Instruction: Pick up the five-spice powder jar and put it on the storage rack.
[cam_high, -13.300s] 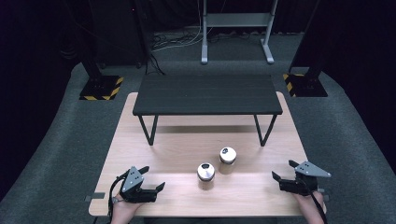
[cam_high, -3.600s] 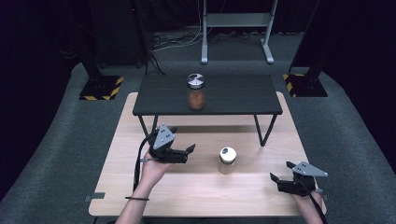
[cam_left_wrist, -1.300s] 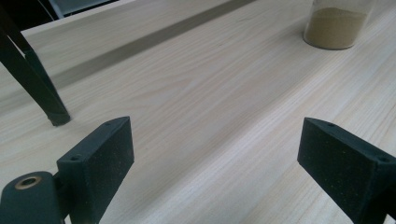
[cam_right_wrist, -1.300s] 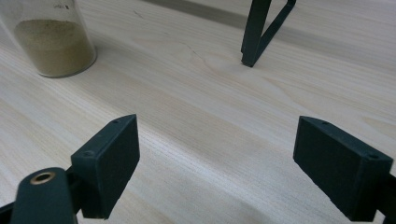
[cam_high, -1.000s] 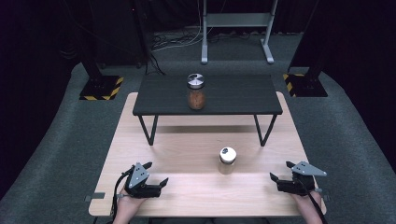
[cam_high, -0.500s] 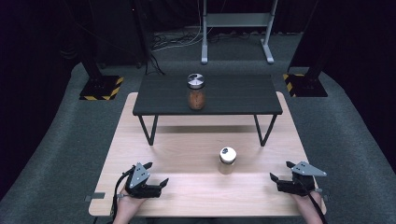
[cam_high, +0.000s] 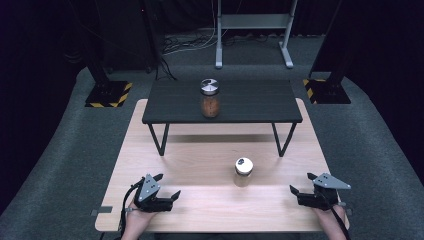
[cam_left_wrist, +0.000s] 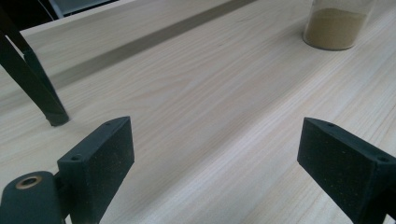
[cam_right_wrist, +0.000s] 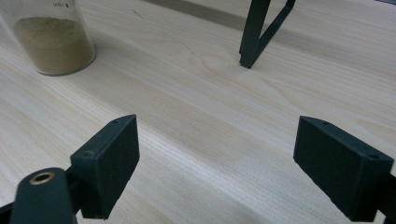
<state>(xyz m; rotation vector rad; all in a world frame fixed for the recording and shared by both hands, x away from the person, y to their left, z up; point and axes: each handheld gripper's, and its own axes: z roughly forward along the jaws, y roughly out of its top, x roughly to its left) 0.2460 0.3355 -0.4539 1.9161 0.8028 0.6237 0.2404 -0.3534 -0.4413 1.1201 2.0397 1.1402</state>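
A glass jar of pale powder (cam_high: 243, 172) stands on the wooden table (cam_high: 200, 165) between my two grippers; it is at the top right in the left gripper view (cam_left_wrist: 337, 25) and the top left in the right gripper view (cam_right_wrist: 50, 39). A second jar with reddish-brown contents (cam_high: 210, 98) stands on the black raised shelf (cam_high: 250, 100). My left gripper (cam_high: 167, 186) rests near the front left edge, open, with bare wood between its jaws (cam_left_wrist: 215, 158). At the front right my right gripper (cam_high: 302, 184) also stands open and holds nothing (cam_right_wrist: 217, 154).
The black shelf spans the back half of the table on thin legs (cam_high: 159, 140), (cam_high: 283, 140); one leg is in each gripper view (cam_left_wrist: 39, 93), (cam_right_wrist: 261, 32). Grey carpet (cam_high: 65, 165) surrounds the table. A metal stand (cam_high: 252, 30) stands behind.
Nothing has moved over the last second. Earlier, two jars stood on the wood; the reddish-brown one now stands on the shelf, and my left gripper came back to the front edge.
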